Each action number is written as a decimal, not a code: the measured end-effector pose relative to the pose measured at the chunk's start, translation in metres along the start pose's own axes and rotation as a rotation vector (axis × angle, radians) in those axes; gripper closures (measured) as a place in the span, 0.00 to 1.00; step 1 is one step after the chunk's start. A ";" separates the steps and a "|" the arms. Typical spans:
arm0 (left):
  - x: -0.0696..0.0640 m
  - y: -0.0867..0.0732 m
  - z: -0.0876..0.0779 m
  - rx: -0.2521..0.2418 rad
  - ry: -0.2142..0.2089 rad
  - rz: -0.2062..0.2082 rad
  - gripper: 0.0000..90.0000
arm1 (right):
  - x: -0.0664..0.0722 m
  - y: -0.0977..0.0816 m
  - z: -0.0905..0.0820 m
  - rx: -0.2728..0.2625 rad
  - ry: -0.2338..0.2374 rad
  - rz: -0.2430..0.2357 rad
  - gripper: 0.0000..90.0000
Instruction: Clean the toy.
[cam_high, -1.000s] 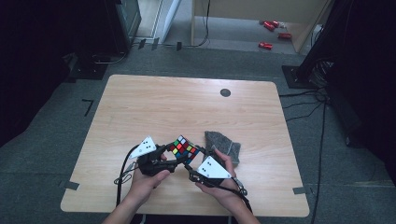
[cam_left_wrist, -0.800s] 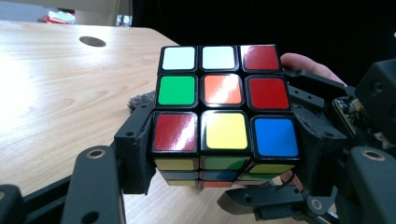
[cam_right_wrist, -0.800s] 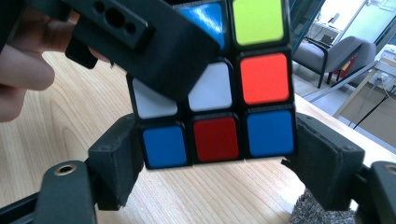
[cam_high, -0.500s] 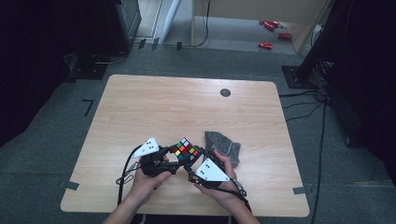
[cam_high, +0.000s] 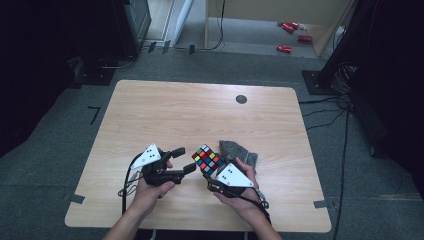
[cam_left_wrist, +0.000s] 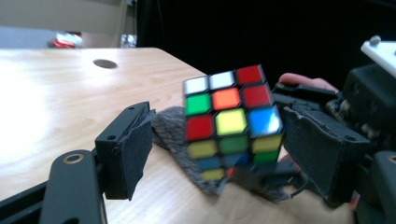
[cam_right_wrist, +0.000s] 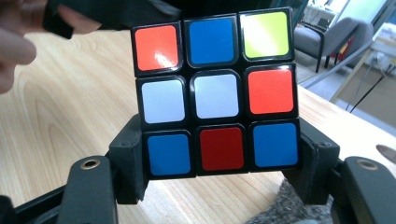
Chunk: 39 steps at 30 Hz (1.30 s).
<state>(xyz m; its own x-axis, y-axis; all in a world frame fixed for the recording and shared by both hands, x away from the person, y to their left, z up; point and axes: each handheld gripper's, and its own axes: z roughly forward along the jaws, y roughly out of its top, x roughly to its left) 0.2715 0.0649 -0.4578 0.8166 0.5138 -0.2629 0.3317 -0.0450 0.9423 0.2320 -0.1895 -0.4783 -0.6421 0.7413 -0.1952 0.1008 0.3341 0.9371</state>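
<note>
Rubik's cube (cam_high: 208, 159) held clear of the bench (cam_high: 200, 115) near its 6 o'clock edge, bottom layer clamped between the pads of the right hand-held gripper (cam_high: 212, 172), grey cloth (cam_high: 240, 151) lying at the cube's 3 o'clock. Left hand-held gripper (cam_high: 186, 161) at the cube's 9 o'clock, jaws just opening, wide and touching nothing, cube framed between them in the left gripper view. Probably light and rigid, glossy stickers likely slippery, 3 layers free to twist, so best pinched flat across 2 opposite faces of 1 layer, away from corners.

No readable text, labels or numbers.
</note>
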 end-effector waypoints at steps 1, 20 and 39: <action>0.001 -0.001 -0.001 0.005 0.011 0.022 0.27 | -0.004 0.001 -0.001 -0.004 0.001 0.023 0.38; -0.016 -0.028 0.018 0.132 0.117 0.448 0.26 | -0.015 0.014 -0.009 0.027 0.108 0.235 0.38; -0.025 -0.039 0.024 0.103 0.127 0.595 0.24 | -0.007 0.016 -0.005 0.110 0.224 0.331 0.38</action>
<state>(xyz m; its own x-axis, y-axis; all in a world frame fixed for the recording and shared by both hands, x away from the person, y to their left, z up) 0.2491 0.0332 -0.4923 0.8151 0.4727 0.3349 -0.1146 -0.4350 0.8931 0.2346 -0.1919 -0.4602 -0.7098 0.6782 0.1903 0.4024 0.1687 0.8998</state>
